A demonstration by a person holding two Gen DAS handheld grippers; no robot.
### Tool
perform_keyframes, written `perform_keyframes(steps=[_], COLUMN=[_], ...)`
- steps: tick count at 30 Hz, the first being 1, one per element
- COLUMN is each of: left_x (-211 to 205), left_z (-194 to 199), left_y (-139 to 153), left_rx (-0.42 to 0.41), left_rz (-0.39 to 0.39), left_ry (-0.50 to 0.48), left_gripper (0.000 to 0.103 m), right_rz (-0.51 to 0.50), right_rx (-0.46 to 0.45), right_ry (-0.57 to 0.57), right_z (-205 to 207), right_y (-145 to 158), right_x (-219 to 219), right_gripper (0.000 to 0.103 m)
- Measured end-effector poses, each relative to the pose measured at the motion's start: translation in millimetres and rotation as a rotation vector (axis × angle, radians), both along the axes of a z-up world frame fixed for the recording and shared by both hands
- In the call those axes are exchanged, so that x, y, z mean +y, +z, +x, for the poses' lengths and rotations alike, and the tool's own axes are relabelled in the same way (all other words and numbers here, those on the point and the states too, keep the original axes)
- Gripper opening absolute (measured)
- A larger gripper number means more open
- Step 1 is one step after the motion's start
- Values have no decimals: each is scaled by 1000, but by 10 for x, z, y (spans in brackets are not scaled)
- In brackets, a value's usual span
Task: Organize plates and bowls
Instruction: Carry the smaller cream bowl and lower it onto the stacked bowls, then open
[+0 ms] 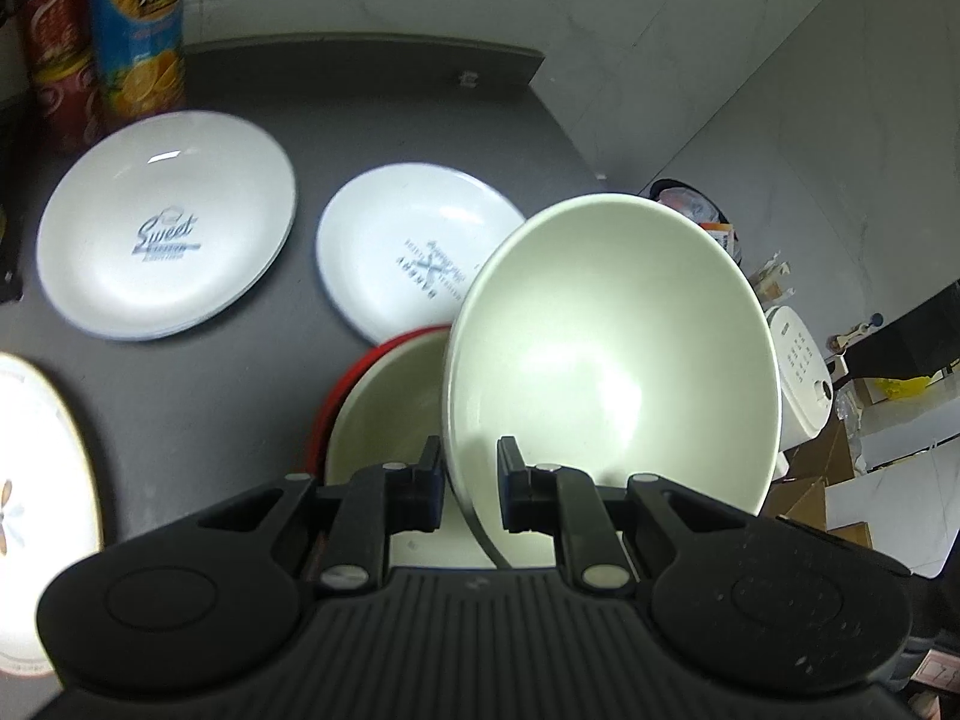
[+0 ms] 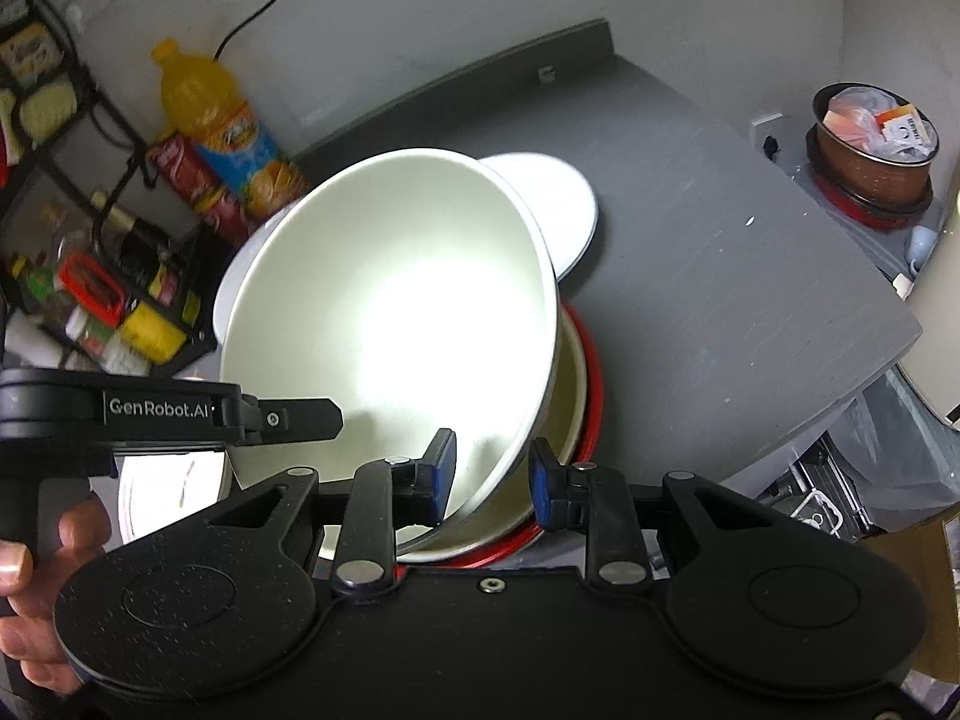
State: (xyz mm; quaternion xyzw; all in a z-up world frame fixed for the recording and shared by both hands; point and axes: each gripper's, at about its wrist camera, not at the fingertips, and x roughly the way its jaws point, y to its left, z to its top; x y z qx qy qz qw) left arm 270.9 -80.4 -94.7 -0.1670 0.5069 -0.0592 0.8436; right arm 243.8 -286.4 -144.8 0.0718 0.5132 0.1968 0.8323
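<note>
Left wrist view: the left gripper (image 1: 471,468) has its fingers (image 1: 429,468) clamped on the near rim of a pale cream bowl (image 1: 612,348), one finger outside the wall and one inside. The bowl is tilted up on edge with its hollow facing the camera, and it covers the right part of a small white plate (image 1: 408,252) printed in blue; the print is upside down and too blurred to read. Below the tilted bowl a second cream bowl (image 1: 384,408) sits in a red-rimmed dish (image 1: 342,384), both largely hidden by the gripper and the held bowl. On the dark counter (image 1: 210,396) farther left lies a larger white plate (image 1: 168,228) marked "Sweet". A patterned plate (image 1: 42,480) is cut off at the left edge. An orange juice bottle (image 1: 141,30) and a red can (image 1: 57,48) are cropped at the top.

Right wrist view: the right gripper (image 2: 492,468) grips the same bowl's (image 2: 390,312) rim from the other side; glare washes out the bowl's inside. The left gripper (image 2: 180,414) enters from the left, its fingertips hidden behind the bowl, held by a hand (image 2: 36,570) that is partly cut off. The lower bowl (image 2: 570,396) and the red-rimmed dish (image 2: 591,420) show only as slivers, as does the small plate (image 2: 564,210). The "Sweet" plate is almost wholly hidden. A shelf rack (image 2: 78,240) of jars on the left is blurred.
</note>
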Motion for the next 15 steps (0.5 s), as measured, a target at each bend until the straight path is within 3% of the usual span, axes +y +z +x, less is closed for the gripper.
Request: perform_keyframes(steps=[7, 15], left_x=[118, 209], left_z=[-176, -260], left_y=[-120, -185], left_rx=[28, 50], left_rz=[4, -14], left_ry=[31, 33], left_gripper=[17, 18], right_rz=[0, 16], right_rx=[9, 10], right_ry=[13, 5], right_z=[17, 45], right_y=[6, 19], right_x=[22, 3], right_gripper=[31, 45])
